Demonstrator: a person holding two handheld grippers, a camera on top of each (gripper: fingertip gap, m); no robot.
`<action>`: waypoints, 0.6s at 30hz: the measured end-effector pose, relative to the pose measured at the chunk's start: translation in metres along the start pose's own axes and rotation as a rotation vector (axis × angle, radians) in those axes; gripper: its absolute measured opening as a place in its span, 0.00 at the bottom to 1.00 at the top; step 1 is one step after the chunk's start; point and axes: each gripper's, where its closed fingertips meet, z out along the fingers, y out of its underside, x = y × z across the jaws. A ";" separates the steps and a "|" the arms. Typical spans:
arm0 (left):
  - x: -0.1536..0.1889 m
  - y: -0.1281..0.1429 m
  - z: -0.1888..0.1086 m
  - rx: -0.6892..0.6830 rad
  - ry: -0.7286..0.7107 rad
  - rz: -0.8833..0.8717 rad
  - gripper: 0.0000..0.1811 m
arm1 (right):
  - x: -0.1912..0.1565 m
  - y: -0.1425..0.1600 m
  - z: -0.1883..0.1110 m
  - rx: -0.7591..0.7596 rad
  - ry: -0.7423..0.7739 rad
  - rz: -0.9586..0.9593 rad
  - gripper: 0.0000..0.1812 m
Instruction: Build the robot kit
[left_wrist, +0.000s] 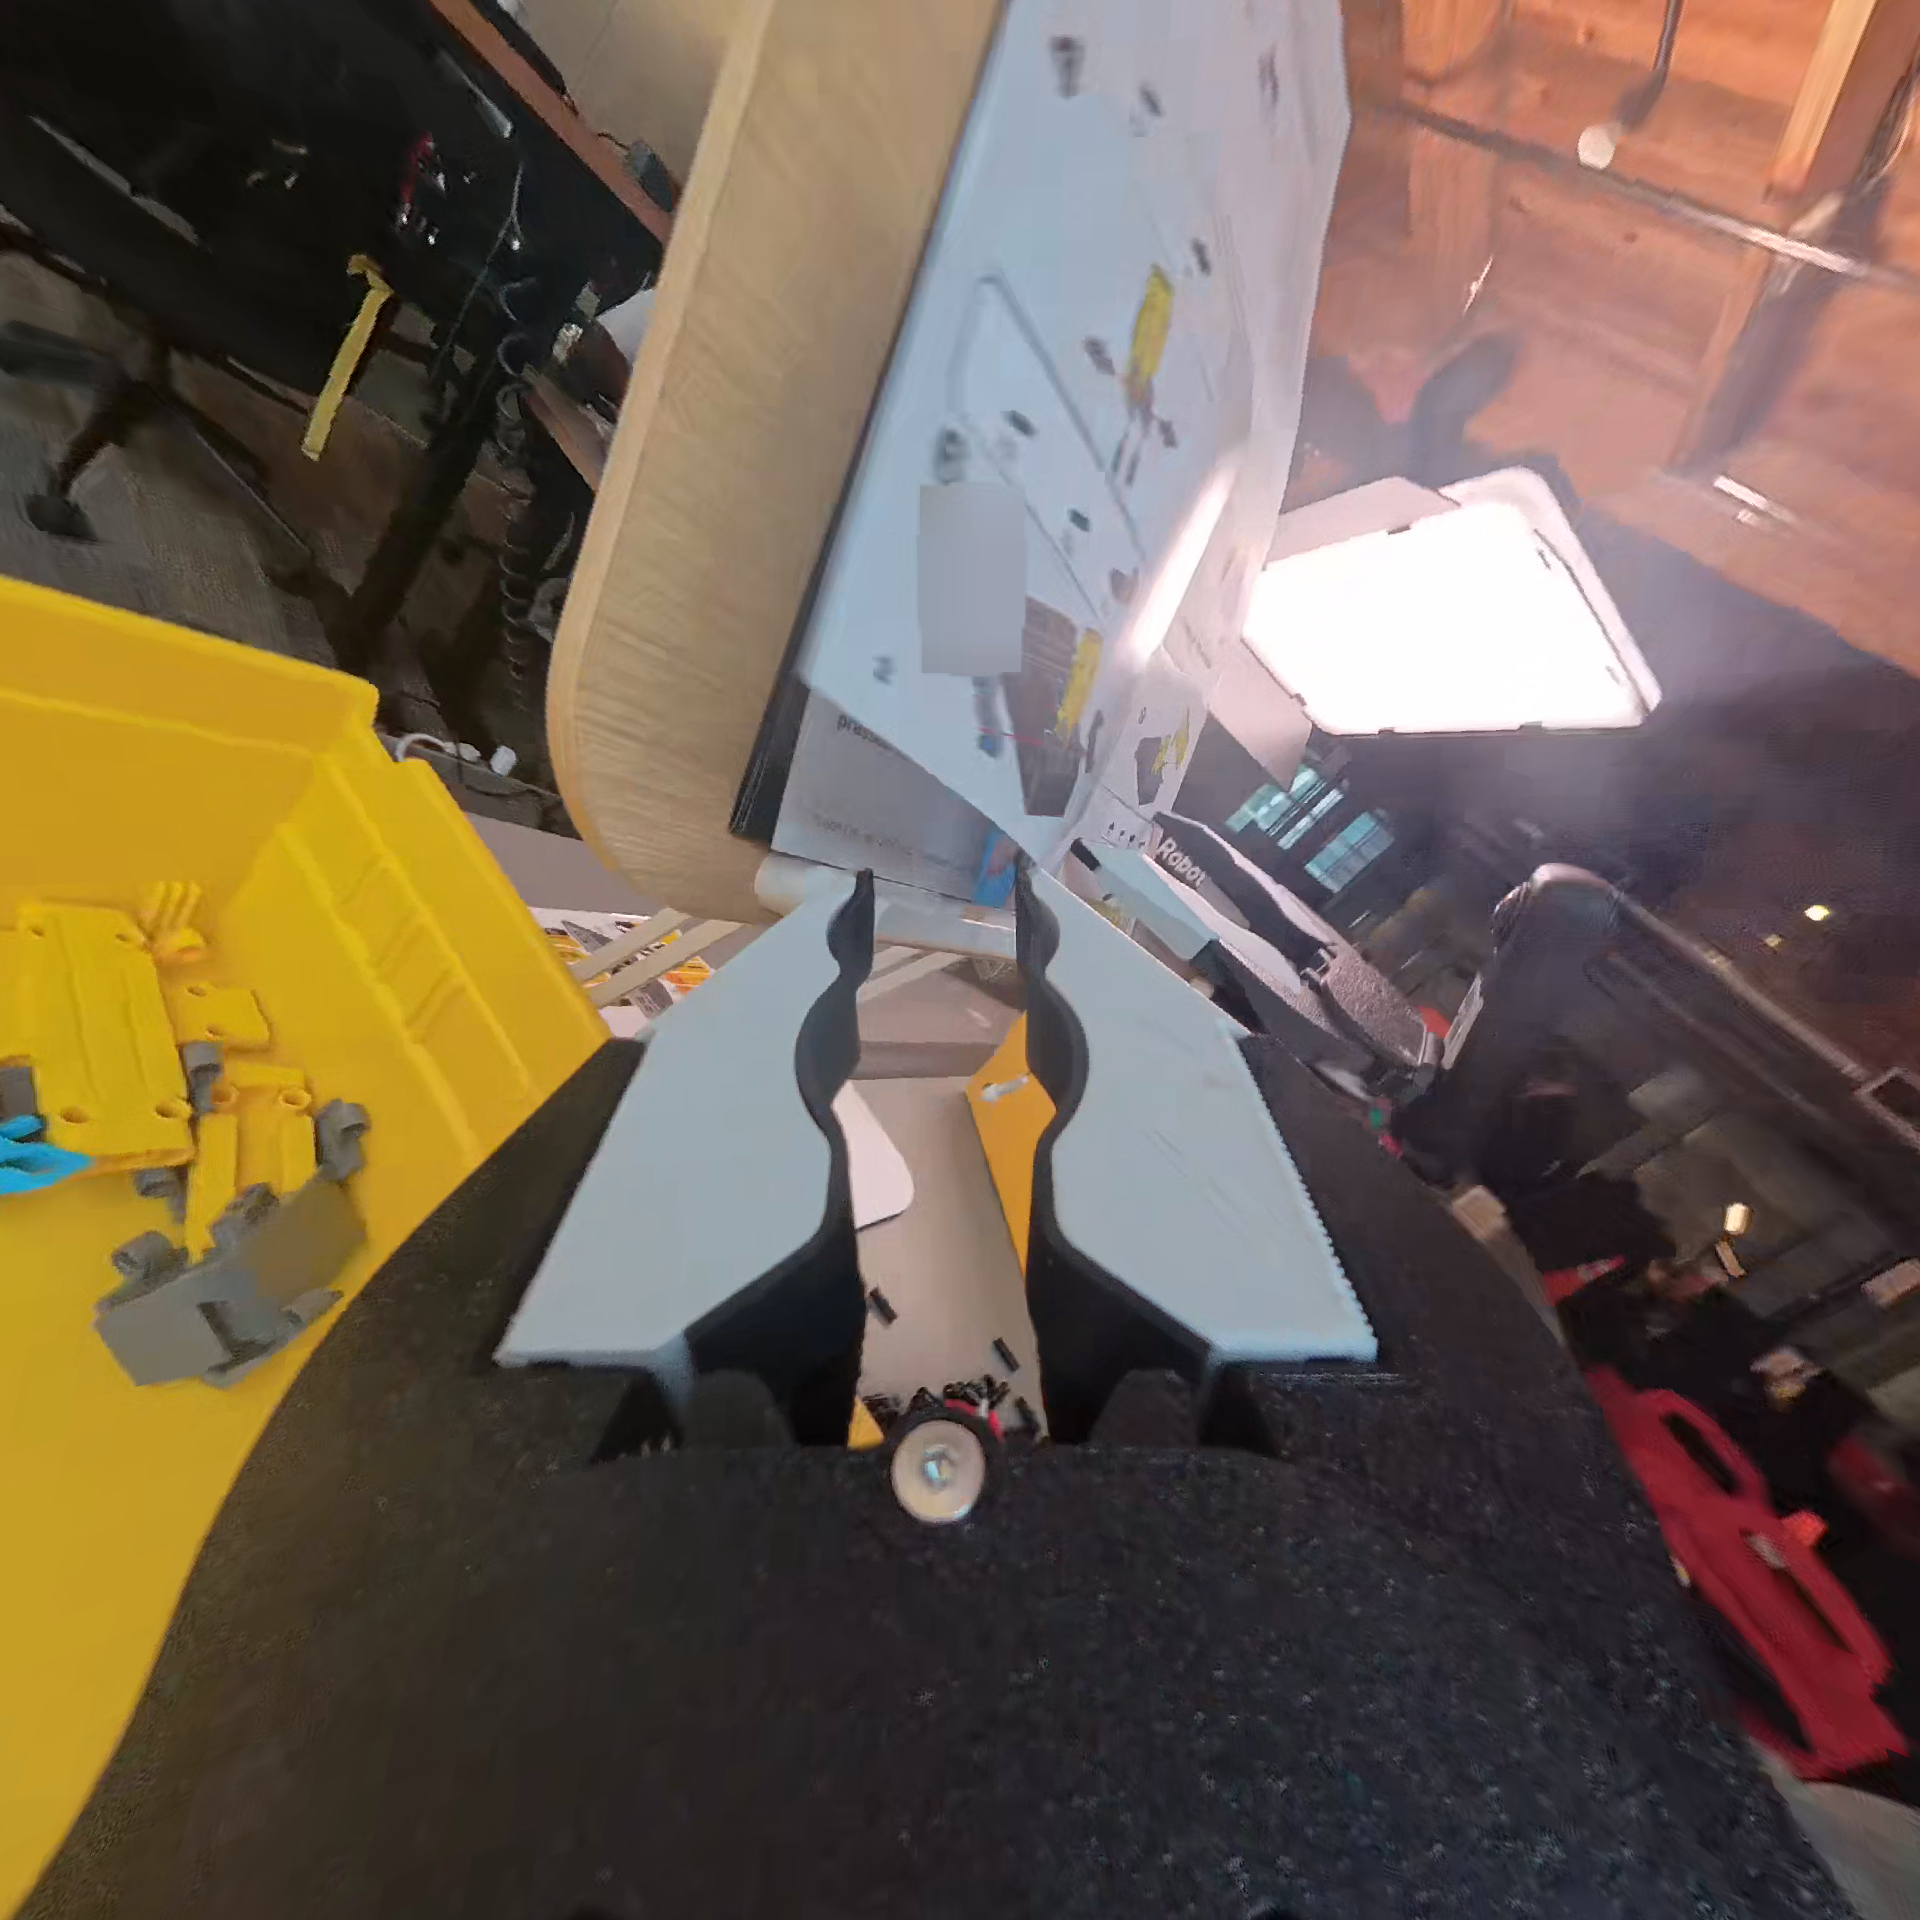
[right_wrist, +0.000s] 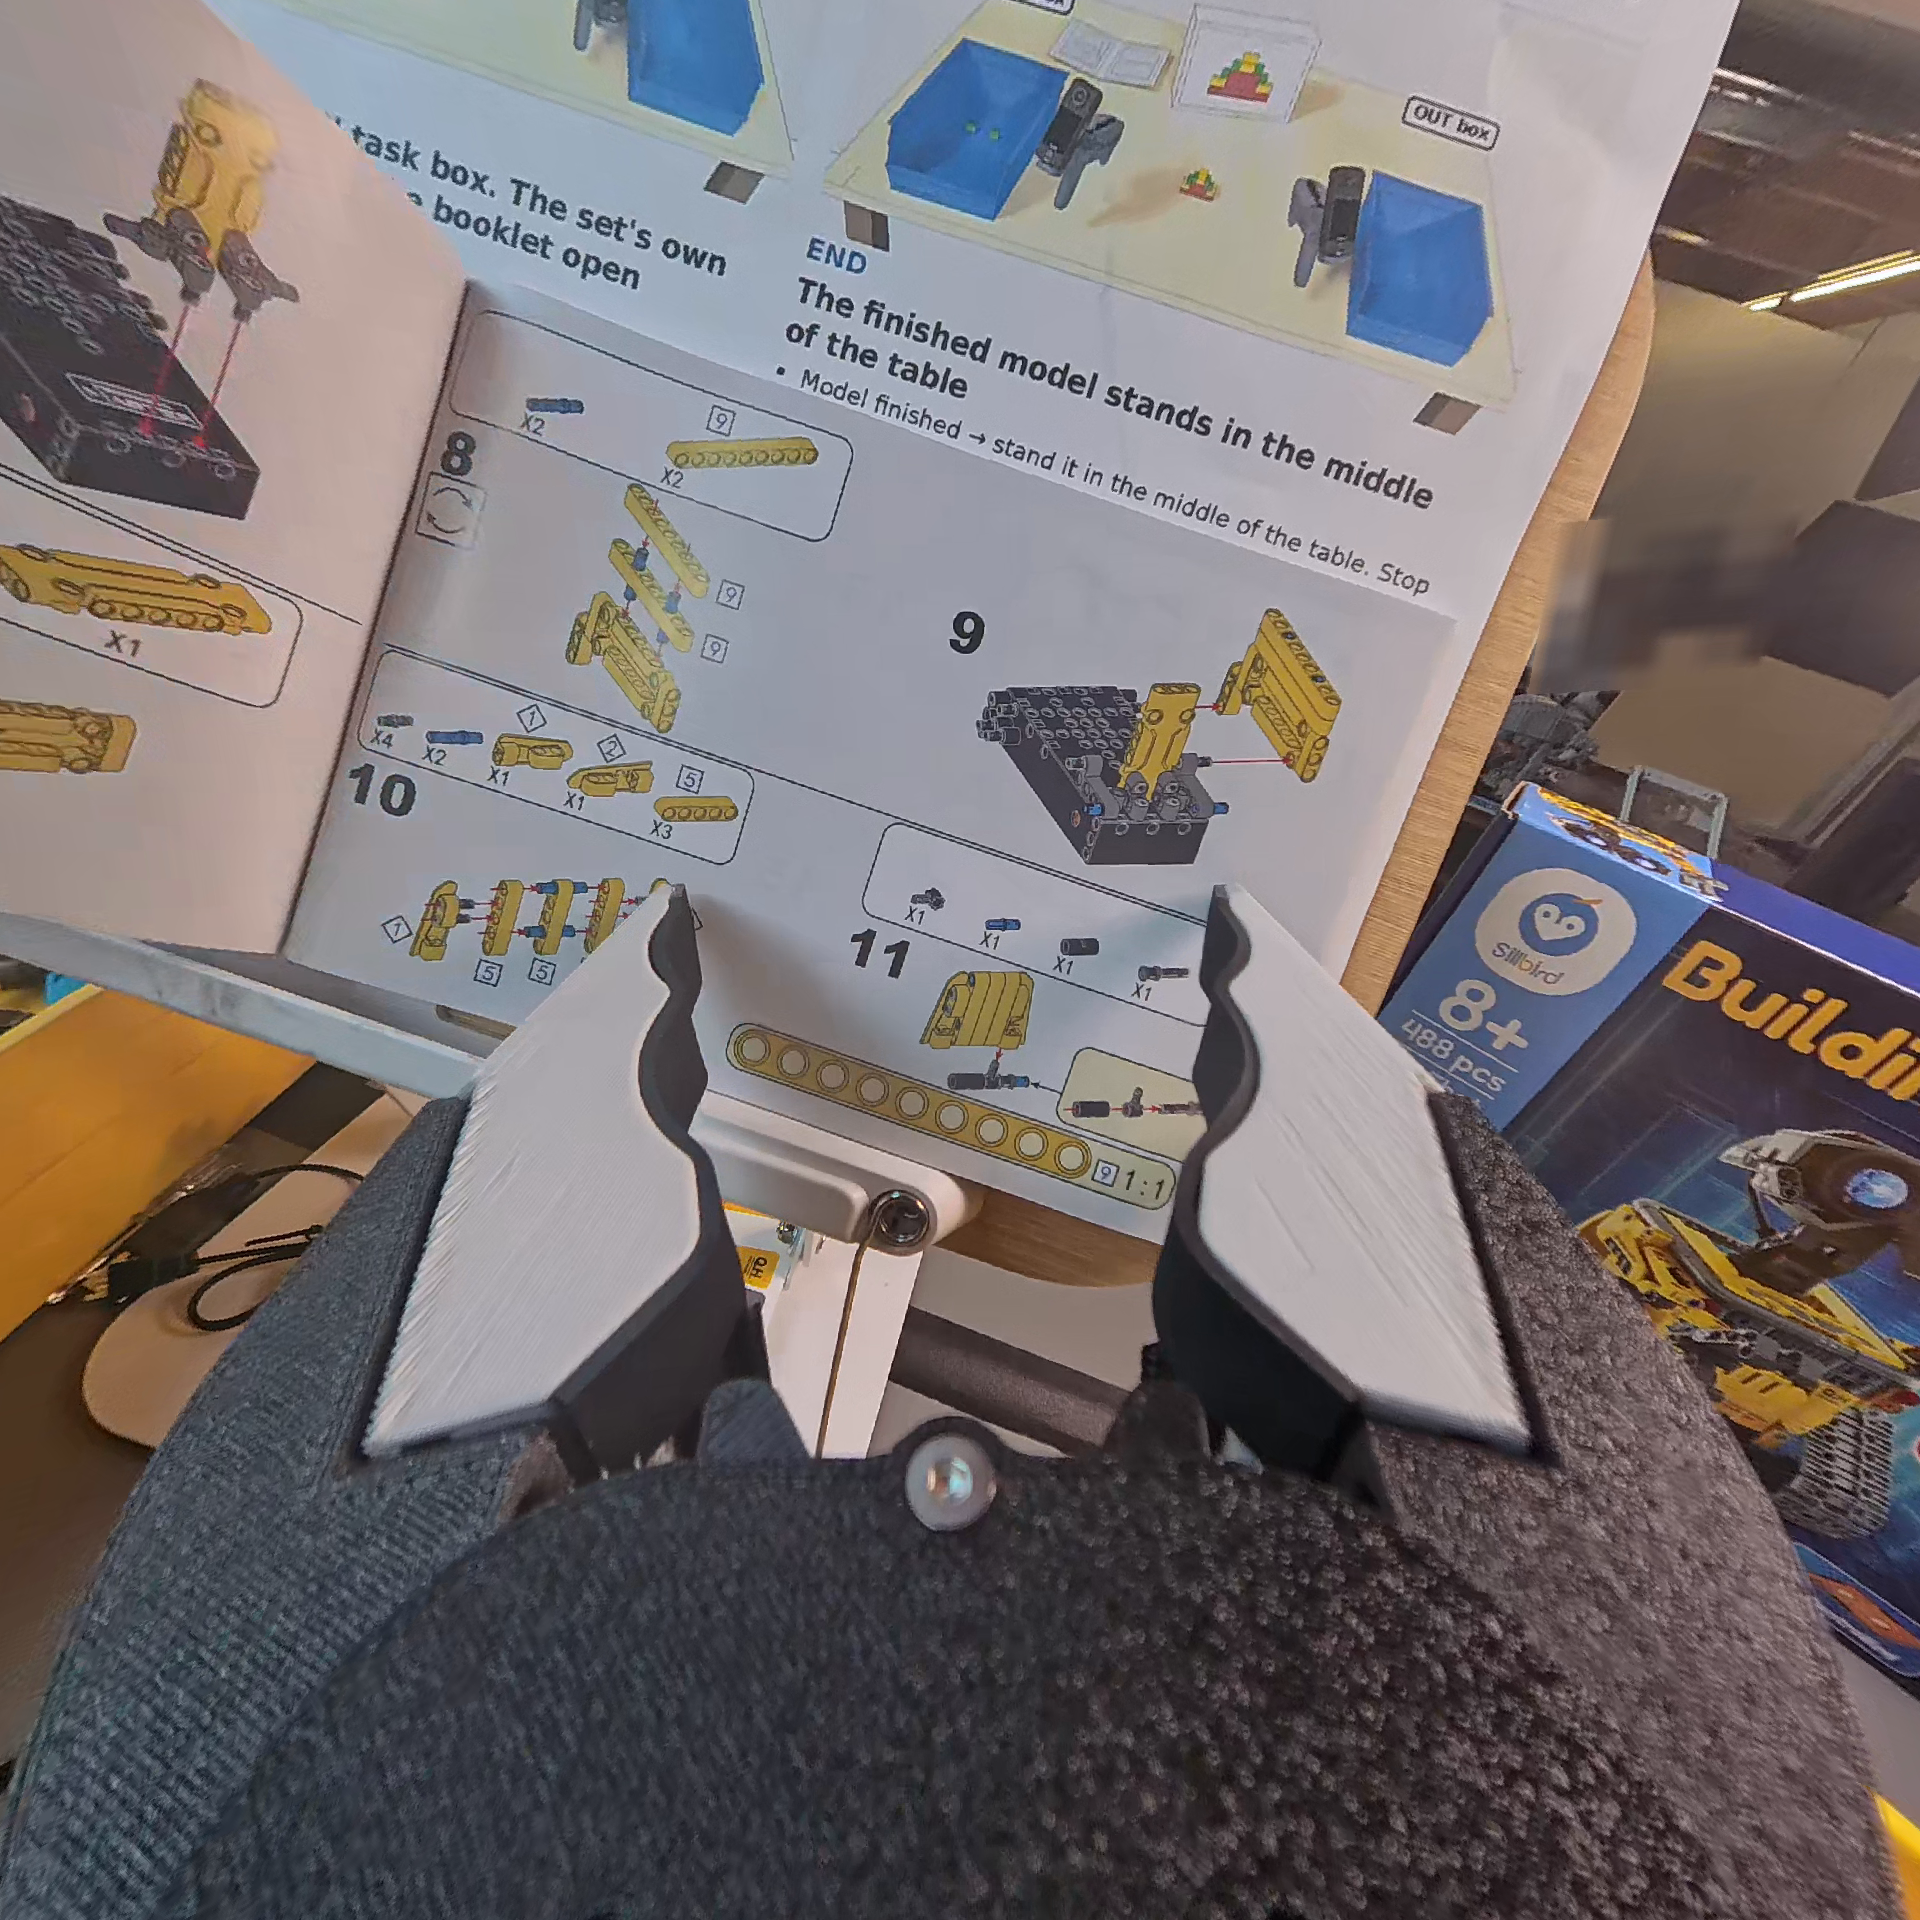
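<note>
The right tool (right_wrist: 945, 904) is gaping wide and empty before the open booklet (right_wrist: 727, 644) leaning on a wooden board (right_wrist: 1496, 727), a blue box (right_wrist: 1662, 1091) standing just right, while the left tool (left_wrist: 940, 894), narrowly parted, is pointing at the booklet's (left_wrist: 1039, 416) lower edge beside a yellow bin (left_wrist: 343, 831) of parts (left_wrist: 208, 1174).

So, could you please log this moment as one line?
left claw: open, empty, beside yellow bin | right claw: open, empty, facing instruction booklet | blue box on its right
</note>
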 end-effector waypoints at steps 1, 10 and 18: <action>0.003 -0.001 -0.006 -0.008 -0.018 0.075 0.15 | 0.002 -0.002 0.000 0.006 0.008 -0.004 0.55; 0.021 -0.003 -0.031 0.030 -0.080 0.354 0.20 | 0.004 -0.010 0.004 0.028 0.037 -0.024 0.59; 0.021 -0.055 -0.065 0.254 -0.164 0.442 0.16 | 0.009 -0.009 0.005 0.033 0.060 -0.001 0.61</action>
